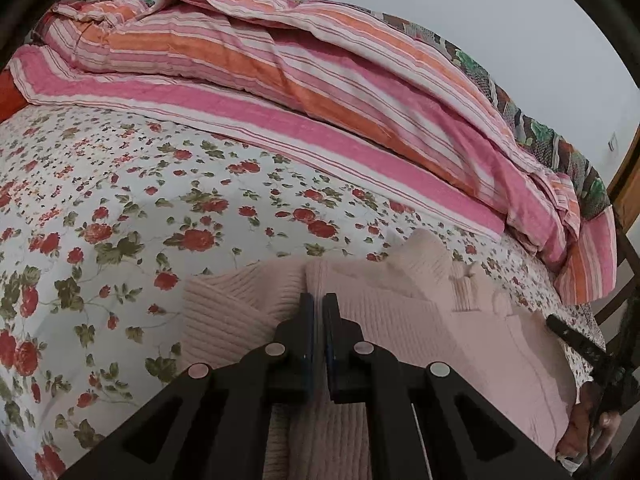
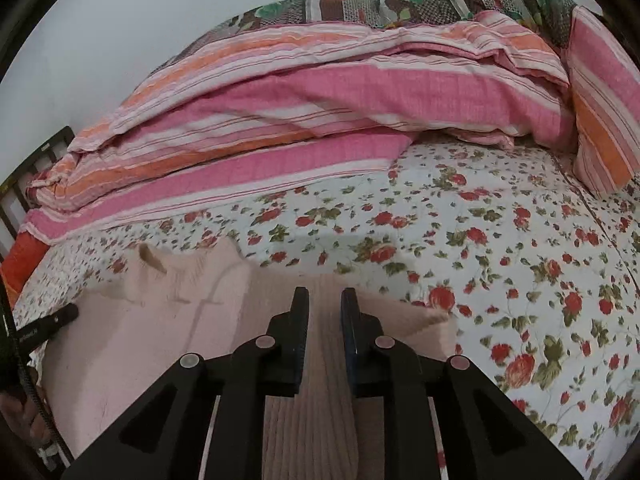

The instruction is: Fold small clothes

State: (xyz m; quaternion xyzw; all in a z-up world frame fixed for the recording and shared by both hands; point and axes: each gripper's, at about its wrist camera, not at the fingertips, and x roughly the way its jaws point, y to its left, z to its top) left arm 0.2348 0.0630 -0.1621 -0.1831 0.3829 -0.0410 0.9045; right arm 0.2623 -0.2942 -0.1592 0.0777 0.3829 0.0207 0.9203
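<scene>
Pale pink ribbed knit, a small sweater (image 1: 400, 320), lies on the flowered bedsheet (image 1: 120, 200) close to the near edge of the bed, spread across the stretch between the two grippers. In the left wrist view one ribbed part of it reaches out to the left over the sheet, and lumpy folds rise at its far side.

The left gripper (image 1: 319, 304) has its fingers drawn almost together with a fold of the sweater pinched in the narrow slit between them; ribbed fabric runs from the tips back under the body of the tool. The right gripper (image 2: 324, 300) has its fingers a little wider apart, and a strip of the same ribbed knit passes between them and down toward the camera. The pads seem to press the strip from both sides, so it looks gripped, though the contact itself is hard to make out.

Each view catches the other tool at its edge: the right gripper's dark finger shows near the right border of the left wrist view, the left one near the left border of the right wrist view.

A bunched striped quilt (image 2: 300, 92) in pink, orange and white lies along the far edge of the bed, against a plain pale wall (image 2: 120, 20), well apart from the sweater.
</scene>
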